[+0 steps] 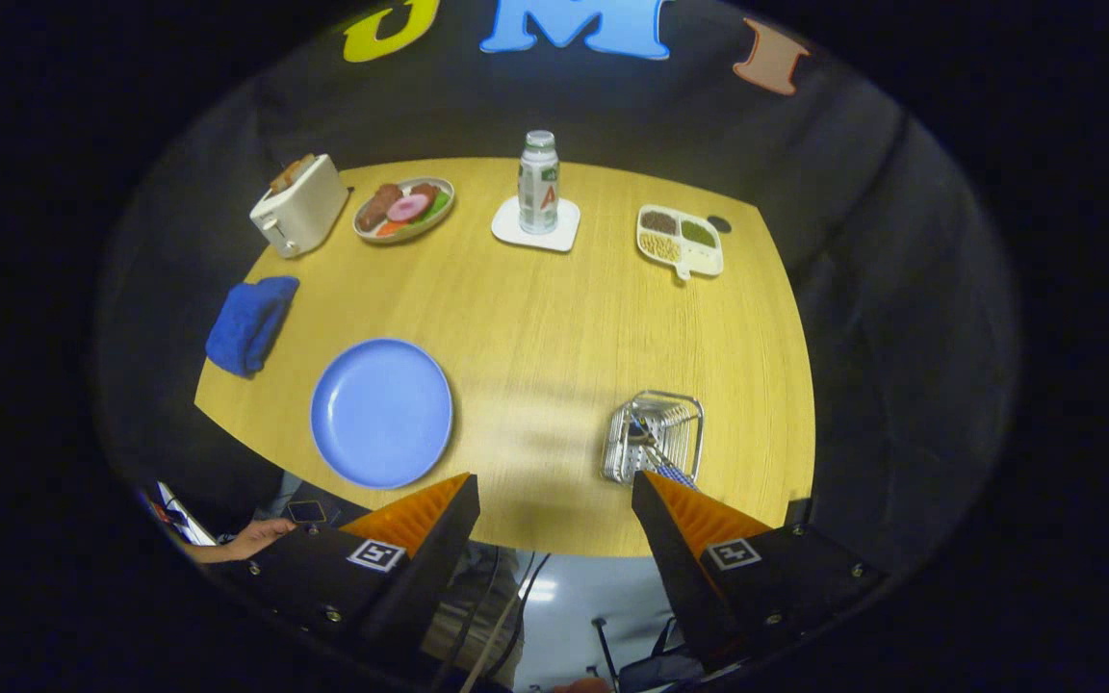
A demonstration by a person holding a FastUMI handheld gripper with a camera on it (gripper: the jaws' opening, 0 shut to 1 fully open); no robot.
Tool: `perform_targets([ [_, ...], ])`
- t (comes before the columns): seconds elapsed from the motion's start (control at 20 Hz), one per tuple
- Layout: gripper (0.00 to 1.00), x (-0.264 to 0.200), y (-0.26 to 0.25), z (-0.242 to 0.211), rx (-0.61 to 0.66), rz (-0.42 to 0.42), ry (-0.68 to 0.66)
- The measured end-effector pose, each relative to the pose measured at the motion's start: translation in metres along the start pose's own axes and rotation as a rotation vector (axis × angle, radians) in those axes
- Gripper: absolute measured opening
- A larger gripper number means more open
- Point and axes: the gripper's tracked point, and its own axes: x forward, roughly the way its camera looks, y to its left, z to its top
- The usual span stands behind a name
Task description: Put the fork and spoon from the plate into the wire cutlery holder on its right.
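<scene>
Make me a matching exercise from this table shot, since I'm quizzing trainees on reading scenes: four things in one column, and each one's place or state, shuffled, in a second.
Things:
1. blue plate
2. bottle
3. wire cutlery holder
4. gripper

Place or state:
A. stands on a white coaster
B. open, holding nothing
C. bare, beside a blue cloth
D. holds cutlery, just ahead of one finger

Pairs: 1-C, 2-A, 3-D, 4-B

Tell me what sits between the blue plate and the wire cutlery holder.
Nothing: in the gripper view, bare wooden table runs from the blue plate to the wire cutlery holder. The open claw hangs nearer than that stretch.
</scene>
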Motion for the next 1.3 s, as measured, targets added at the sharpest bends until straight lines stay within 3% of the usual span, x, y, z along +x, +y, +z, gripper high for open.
perform_targets([
  [0.25, 0.98, -0.040, 0.041, 0.059, 0.050, 0.033, -0.435],
  [0.4, 0.98, -0.074, 0.033, 0.077, 0.042, -0.073, -0.685],
  [0.6, 0.97, -0.113, 0.044, 0.081, 0.023, -0.155, -0.941],
  [0.7, 0.97, -0.117, 0.051, 0.077, -0.026, -0.184, -0.999],
  [0.95, 0.97, -0.125, 0.081, 0.087, 0.036, -0.106, -1.174],
  [1.3, 0.97, -0.125, 0.102, 0.091, -0.002, -0.040, -1.181],
])
